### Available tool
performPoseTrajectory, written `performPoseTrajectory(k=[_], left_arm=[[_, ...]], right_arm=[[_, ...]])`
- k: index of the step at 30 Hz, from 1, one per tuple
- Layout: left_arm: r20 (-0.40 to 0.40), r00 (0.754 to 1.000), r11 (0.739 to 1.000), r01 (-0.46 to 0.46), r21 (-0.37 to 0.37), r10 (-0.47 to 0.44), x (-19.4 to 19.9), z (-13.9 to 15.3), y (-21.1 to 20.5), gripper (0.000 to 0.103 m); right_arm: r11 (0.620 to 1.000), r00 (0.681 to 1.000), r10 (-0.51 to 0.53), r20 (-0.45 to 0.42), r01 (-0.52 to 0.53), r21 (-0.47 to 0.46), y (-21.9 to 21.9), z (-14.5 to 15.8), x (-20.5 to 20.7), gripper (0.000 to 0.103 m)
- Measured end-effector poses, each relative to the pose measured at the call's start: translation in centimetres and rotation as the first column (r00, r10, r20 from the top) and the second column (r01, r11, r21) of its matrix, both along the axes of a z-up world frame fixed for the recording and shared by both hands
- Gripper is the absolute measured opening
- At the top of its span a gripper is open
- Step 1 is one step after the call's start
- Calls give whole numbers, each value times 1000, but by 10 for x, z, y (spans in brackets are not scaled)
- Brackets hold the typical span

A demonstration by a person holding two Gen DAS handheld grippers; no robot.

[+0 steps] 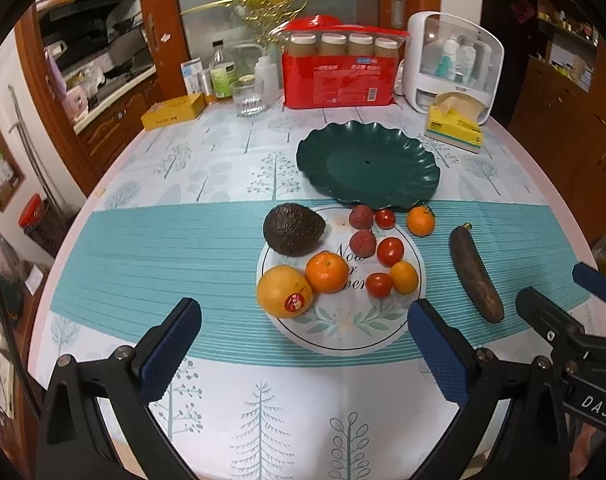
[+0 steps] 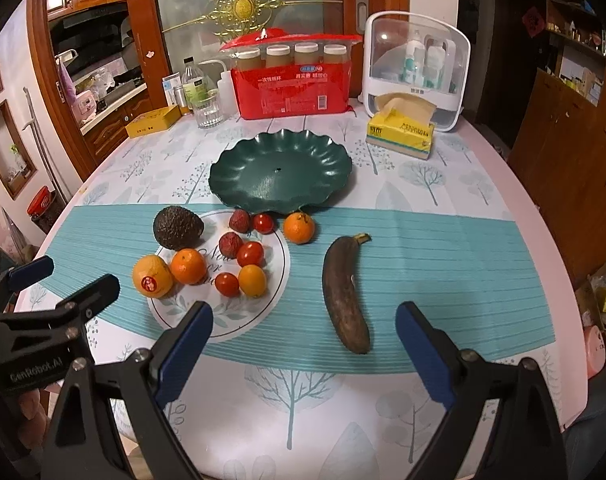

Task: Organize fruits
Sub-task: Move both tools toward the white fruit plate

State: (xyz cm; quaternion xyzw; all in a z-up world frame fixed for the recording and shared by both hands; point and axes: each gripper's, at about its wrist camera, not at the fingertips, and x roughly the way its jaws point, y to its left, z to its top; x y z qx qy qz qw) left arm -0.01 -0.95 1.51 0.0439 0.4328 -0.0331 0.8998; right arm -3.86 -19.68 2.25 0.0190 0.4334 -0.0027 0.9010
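Both grippers hover low over the near edge of the desk [image 2: 443, 240], pointing at the fruit. Left gripper [image 1: 303, 344]: jaws spread wide, nothing between them. Right gripper [image 2: 303, 344]: likewise released and empty.

Fruit layout. A printed white plate [image 1: 343, 332] sits on the teal band of the cloth. On or overlapping it: avocado [image 1: 293, 229] at far left, grapefruit [image 1: 283, 290] with a red sticker at near left, half off the rim, a mandarin [image 1: 327, 272] touching it, two lychees [image 1: 361, 216], three cherry tomatoes [image 1: 390, 251] and a small yellow-orange citrus [image 1: 404, 277]. A second mandarin [image 1: 421, 221] lies off the plate, just in front of the empty green scalloped tray [image 1: 423, 152], which stands beyond the white plate. A blackened banana [image 2: 345, 292] lies alone on the cloth, to the right of the plate.

Key relation. In the right wrist view the banana lies between the spread fingers, slightly left of centre, long axis running roughly away from the gripper, stem end far and curling right. The right gripper is clearly the nearer one; in the left wrist view the banana sits well off to the right, outside its fingers. The plate cluster sits straight ahead of the left gripper.

Judgement: task not yet begun; the green tray is the likely destination. A jaw closure across the banana's short axis needs little or no wrist rotation. The skin looks overripe, so expect it to be soft under pressure.
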Motion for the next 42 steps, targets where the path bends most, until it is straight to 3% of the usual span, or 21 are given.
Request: performPoseTrajectory(k=[8, 17, 33, 42], left_arm=[[42, 999, 999, 26, 43, -28, -2, 12, -10, 102], [-5, 999, 999, 47, -21, -48, 4, 9, -2, 102], [-30, 999, 988, 9, -157, -14, 21, 14, 15, 102], [-44, 999, 986, -15, -165, 8, 35, 17, 27, 102]], right_arm=[[1000, 1000, 6, 21, -6, -10, 2, 10, 4, 93], [1000, 1000, 4, 4, -4, -3, 2, 11, 7, 93], [998, 997, 43, 57, -41, -36, 7, 28, 16, 93], [997, 996, 64, 57, -61, -50, 12, 35, 28, 93]])
